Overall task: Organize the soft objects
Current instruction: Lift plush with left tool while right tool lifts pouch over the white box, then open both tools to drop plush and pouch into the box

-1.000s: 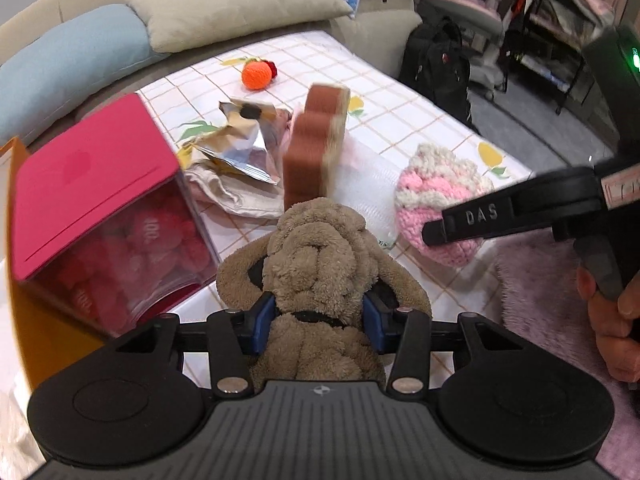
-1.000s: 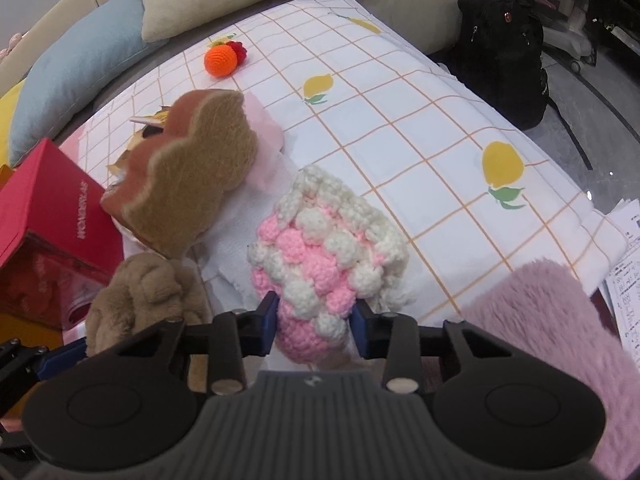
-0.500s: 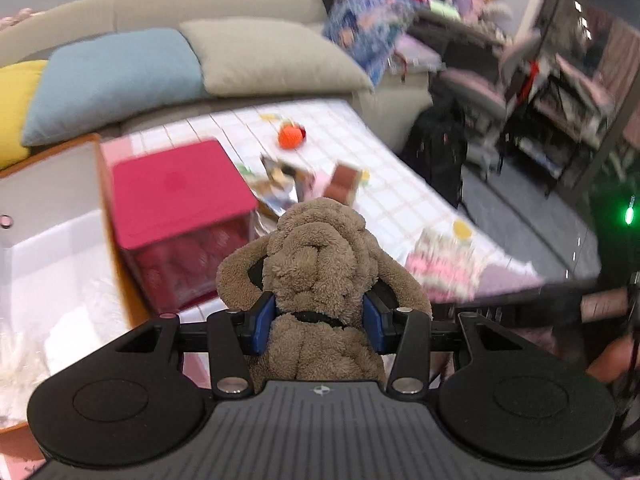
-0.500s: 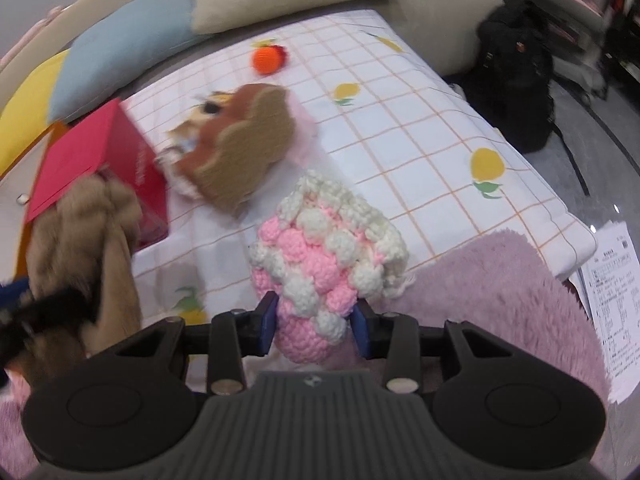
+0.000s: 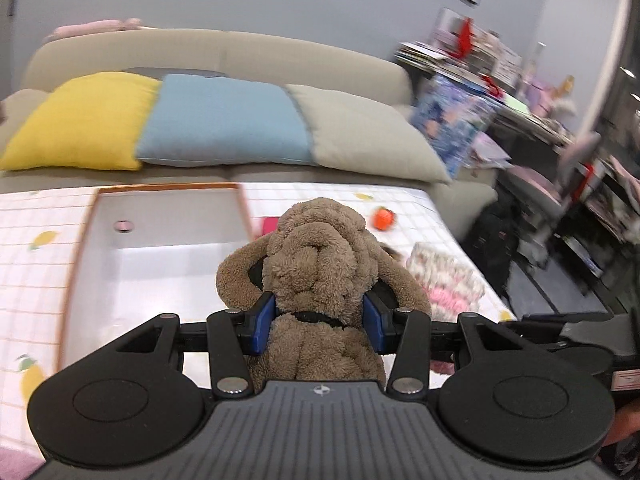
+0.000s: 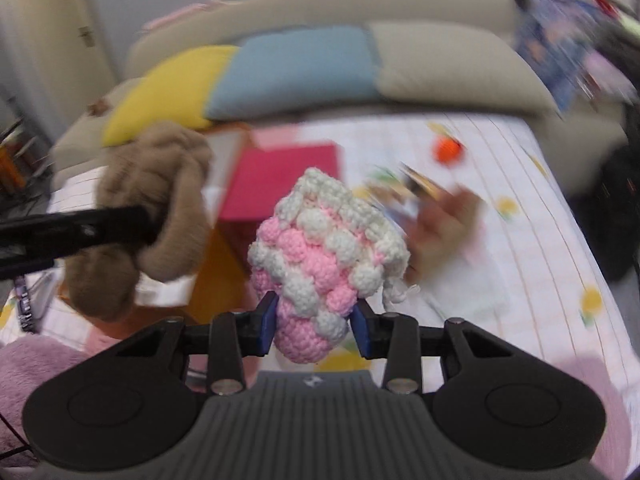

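Two grippers loaded: left gripper point(image 5: 319, 326) clamps brown plush point(image 5: 316, 276), right gripper point(image 6: 314, 324) pinches crochet pouch point(image 6: 320, 256). Risk: pouch held by its tip may slip short of white bin point(image 5: 160, 256).

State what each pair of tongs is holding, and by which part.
Left tongs: the brown plush toy, pinched around its narrow middle, at the dark band. Right tongs: the pink-and-white crocheted pouch, pinched near its lower pink end.

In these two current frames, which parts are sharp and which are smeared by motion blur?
Left wrist view: the brown plush dog in the left gripper is sharp; the right-hand clutter streaks. Right wrist view: the pink-and-white crocheted pouch in the right gripper is crisp; the table behind smears.
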The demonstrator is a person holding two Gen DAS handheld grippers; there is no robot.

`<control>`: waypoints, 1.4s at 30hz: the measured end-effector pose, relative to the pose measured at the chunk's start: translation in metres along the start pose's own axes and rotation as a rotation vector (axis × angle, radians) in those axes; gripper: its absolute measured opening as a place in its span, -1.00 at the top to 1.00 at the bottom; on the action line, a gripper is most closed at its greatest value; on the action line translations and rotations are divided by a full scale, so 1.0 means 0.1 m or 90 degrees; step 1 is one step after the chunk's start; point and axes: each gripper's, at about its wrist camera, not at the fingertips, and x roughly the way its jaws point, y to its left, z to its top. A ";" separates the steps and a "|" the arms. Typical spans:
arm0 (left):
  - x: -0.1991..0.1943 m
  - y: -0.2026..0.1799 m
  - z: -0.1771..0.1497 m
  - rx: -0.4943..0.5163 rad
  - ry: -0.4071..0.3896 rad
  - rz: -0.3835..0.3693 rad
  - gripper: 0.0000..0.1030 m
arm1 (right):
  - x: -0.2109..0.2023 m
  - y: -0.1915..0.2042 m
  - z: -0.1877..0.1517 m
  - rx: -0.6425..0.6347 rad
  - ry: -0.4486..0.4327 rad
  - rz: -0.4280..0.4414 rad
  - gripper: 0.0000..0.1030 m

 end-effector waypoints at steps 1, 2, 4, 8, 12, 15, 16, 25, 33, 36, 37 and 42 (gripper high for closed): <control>-0.03 0.07 0.01 -0.005 -0.003 0.011 -0.02 | 0.02 0.08 0.05 -0.018 -0.004 0.012 0.26; -0.03 0.13 0.02 -0.012 -0.005 0.022 -0.02 | 0.04 0.16 0.10 -0.036 -0.005 0.024 0.26; -0.02 0.26 0.05 -0.029 -0.004 0.047 -0.02 | 0.11 0.31 0.19 -0.069 -0.007 0.044 0.26; 0.03 0.50 0.12 -0.041 0.001 0.088 -0.02 | 0.31 0.60 0.36 -0.146 -0.004 0.060 0.26; 0.11 0.68 0.21 -0.029 0.006 0.114 -0.02 | 0.58 0.79 0.54 -0.202 0.013 0.069 0.26; 0.22 0.80 0.29 -0.027 0.014 0.130 -0.02 | 0.82 0.92 0.67 -0.249 0.029 0.058 0.26; 0.25 0.85 0.30 -0.026 0.015 0.135 -0.02 | 0.92 0.95 0.72 -0.264 0.037 0.052 0.26; 0.78 1.14 0.33 0.004 0.088 0.162 -0.02 | 1.67 1.23 0.93 -0.408 0.109 0.010 0.26; 1.08 1.29 0.17 0.020 0.157 0.186 -0.02 | 2.08 1.37 0.81 -0.515 0.164 0.003 0.26; 1.13 1.32 0.12 0.014 0.171 0.188 -0.02 | 2.16 1.39 0.77 -0.533 0.174 -0.003 0.25; 1.15 1.32 0.11 0.014 0.173 0.188 -0.03 | 2.13 1.40 0.72 -0.537 0.175 -0.005 0.24; 1.17 1.29 0.04 0.034 0.179 0.195 -0.07 | 2.14 1.40 0.66 -0.549 0.176 -0.011 0.23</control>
